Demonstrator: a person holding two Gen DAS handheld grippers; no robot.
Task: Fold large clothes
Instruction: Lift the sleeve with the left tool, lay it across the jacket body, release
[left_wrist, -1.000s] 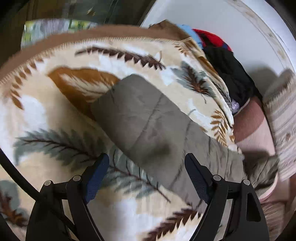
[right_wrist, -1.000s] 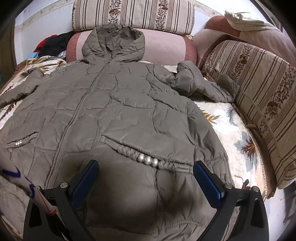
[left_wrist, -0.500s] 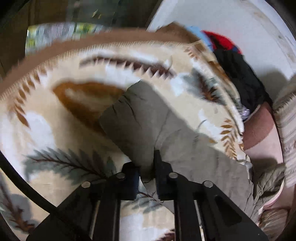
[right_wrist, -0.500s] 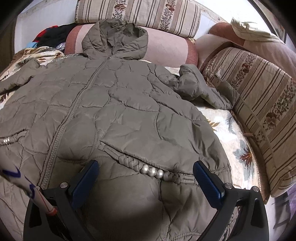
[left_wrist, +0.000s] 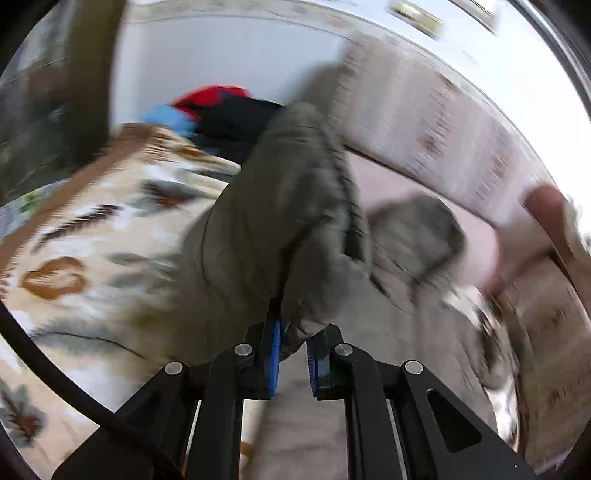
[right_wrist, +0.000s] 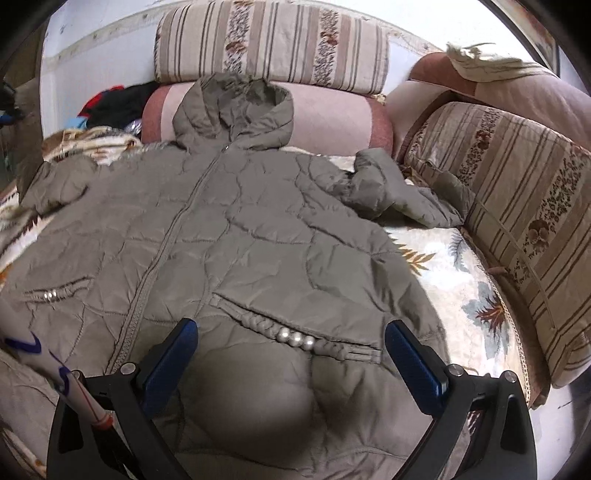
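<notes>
An olive quilted hooded coat (right_wrist: 258, 229) lies front up on a leaf-patterned blanket (right_wrist: 458, 280), its hood (right_wrist: 236, 110) resting against a pink bolster. One sleeve (right_wrist: 399, 192) lies crumpled at the right. In the blurred left wrist view my left gripper (left_wrist: 293, 354) is shut on the cuff of the other sleeve (left_wrist: 280, 221), which hangs lifted above the blanket (left_wrist: 96, 236). That raised sleeve (right_wrist: 59, 177) shows at the left of the right wrist view. My right gripper (right_wrist: 291, 354) stands open just above the coat's lower front, near a pocket trimmed with pearls (right_wrist: 295, 338).
Striped cushions (right_wrist: 273, 44) line the back and the right side (right_wrist: 517, 206). A heap of red, black and blue clothes (left_wrist: 218, 114) lies in the far corner by the white wall. A white stick with blue marks (right_wrist: 48, 365) crosses the lower left of the right wrist view.
My left gripper closed on the sleeve's cuff, then lifted it and swung it toward the coat's body while rolling. The right gripper drifted slightly and stays open.
</notes>
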